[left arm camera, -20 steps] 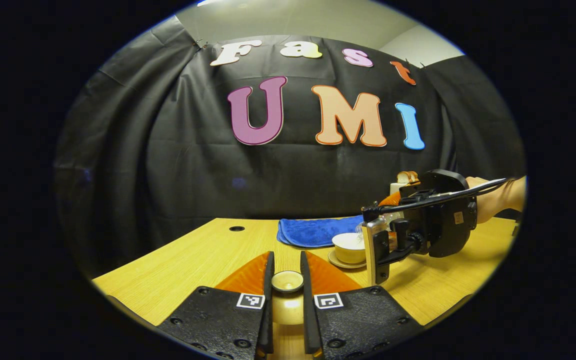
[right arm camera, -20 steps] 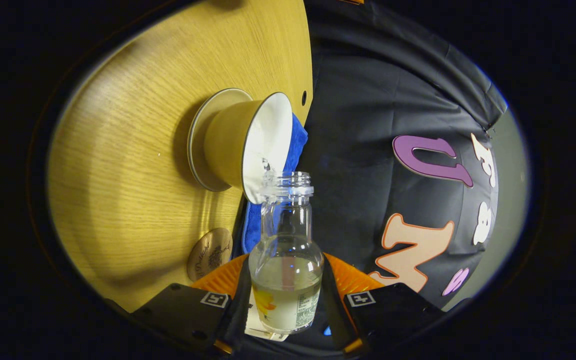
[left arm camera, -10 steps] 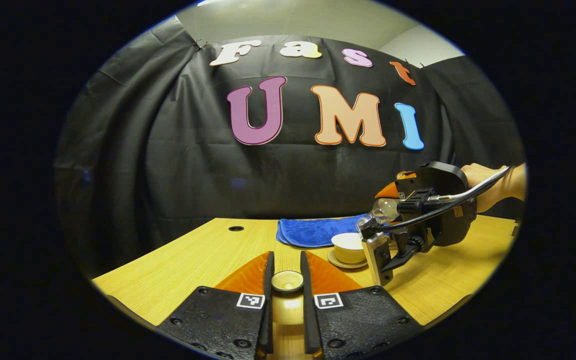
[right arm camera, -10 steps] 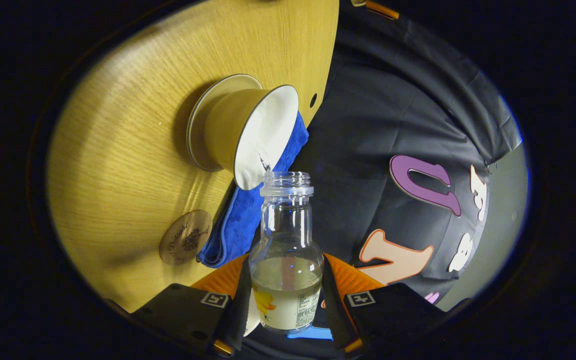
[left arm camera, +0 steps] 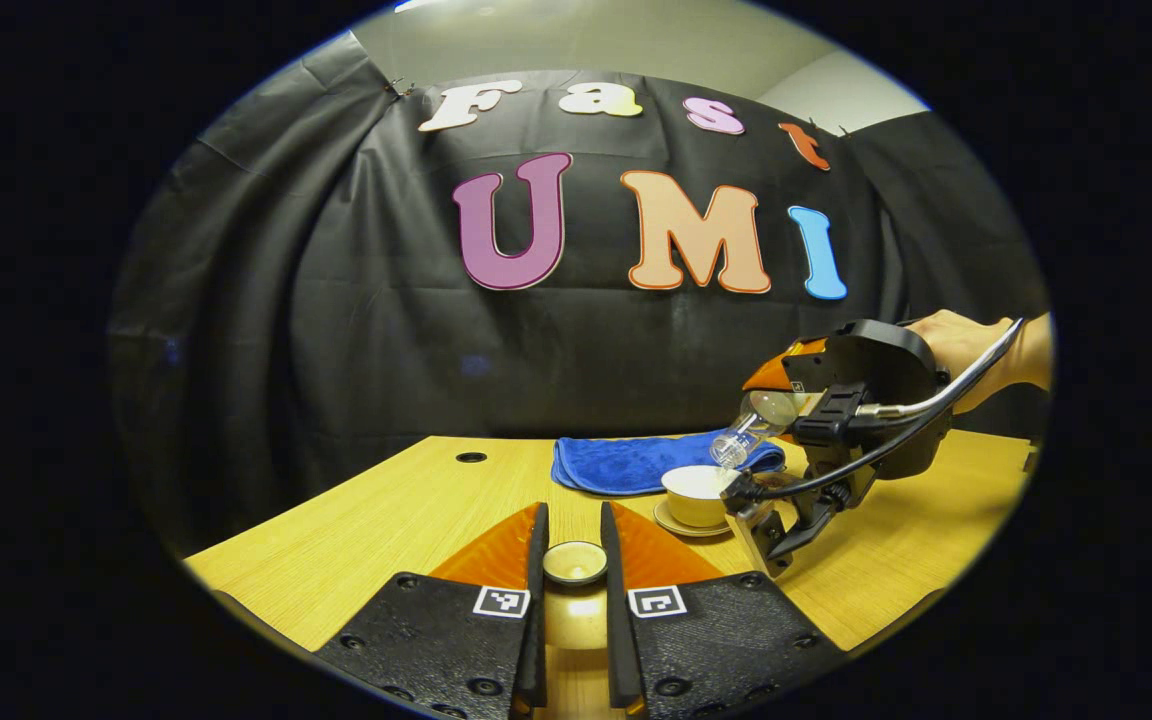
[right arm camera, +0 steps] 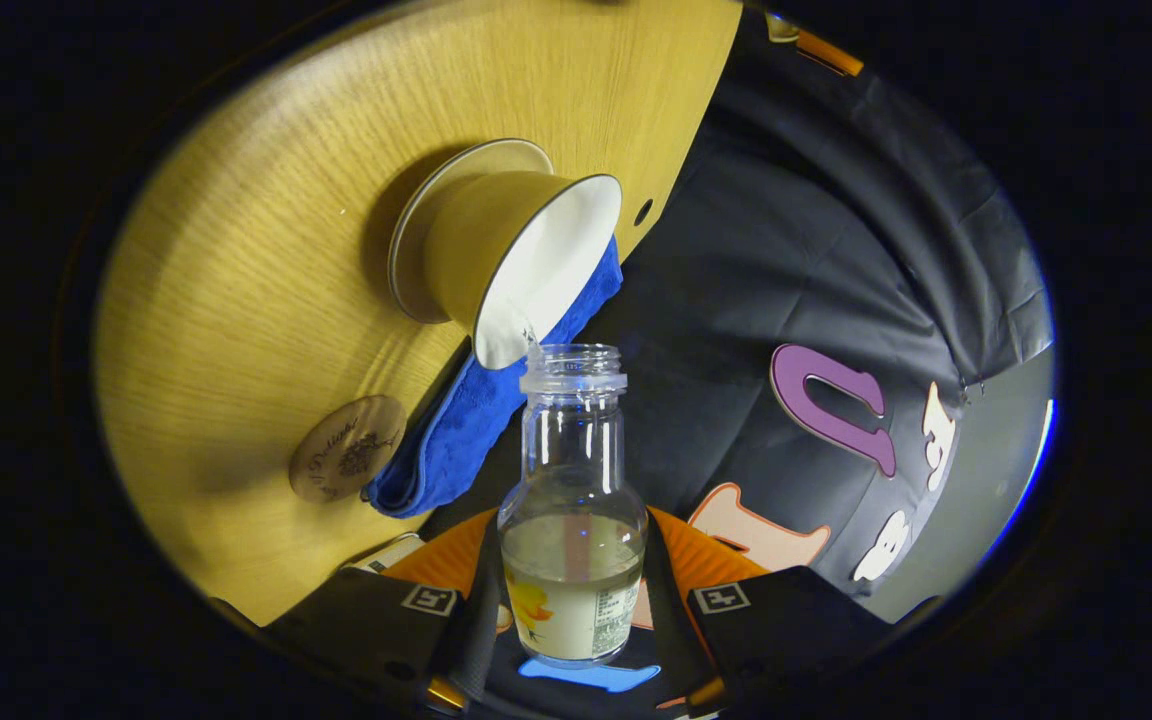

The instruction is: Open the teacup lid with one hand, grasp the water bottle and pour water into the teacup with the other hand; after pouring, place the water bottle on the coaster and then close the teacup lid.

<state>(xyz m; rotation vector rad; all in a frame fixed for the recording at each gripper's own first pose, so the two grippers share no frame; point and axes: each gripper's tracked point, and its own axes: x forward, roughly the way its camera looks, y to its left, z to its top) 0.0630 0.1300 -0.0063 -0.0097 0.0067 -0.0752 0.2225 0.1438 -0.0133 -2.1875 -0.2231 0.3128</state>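
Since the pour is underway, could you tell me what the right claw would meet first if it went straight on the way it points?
Probably the teacup: the bottle held in the right claw has its mouth at the cup's rim.

At the bottom centre of the left gripper view, the left gripper point(left arm camera: 572, 570) points level and forward, its two fingers closed on a lid point(left arm camera: 575, 562). At the right of the same view, a hand point(left arm camera: 956, 345) at the far right edge holds the right gripper tilted down to the left. In the right gripper view, the right gripper point(right arm camera: 573, 590) at the bottom centre clamps a bottle point(right arm camera: 573, 520) between both fingers.
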